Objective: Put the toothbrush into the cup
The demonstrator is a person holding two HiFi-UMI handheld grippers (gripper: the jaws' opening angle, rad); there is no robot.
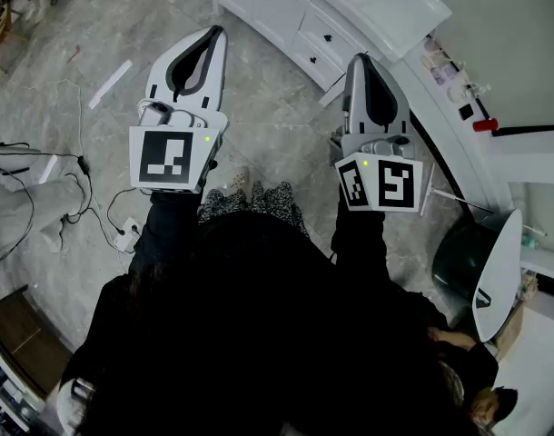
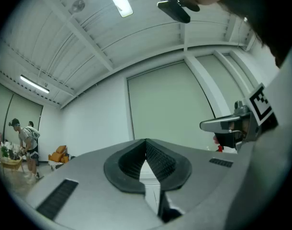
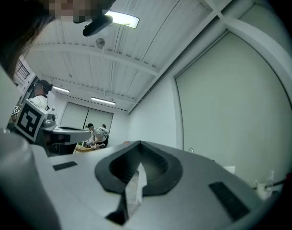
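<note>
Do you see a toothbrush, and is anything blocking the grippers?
No toothbrush or cup shows. The left gripper and right gripper are shut and empty above the floor; nothing visible stands right before them.

- a white wooden drawer cabinet with small black handles (image 1: 291,21) stands on a grey marbled tile floor (image 1: 86,34).
- a curved white countertop (image 1: 386,7) lies over the cabinet and runs on to its right.
- small pale bottles and jars (image 1: 445,69) stand on that countertop, right of the cabinet; a small red object (image 1: 484,125) sits farther right and lower.
- a long flat white strip (image 1: 110,84) lies on the floor, well left of the cabinet.
- a white power strip with thin cables (image 1: 124,234) lies far below and left of the cabinet.
- a dark round bin (image 1: 454,262) with a tilted white oval lid (image 1: 497,262) stands well below and right of the cabinet.
</note>
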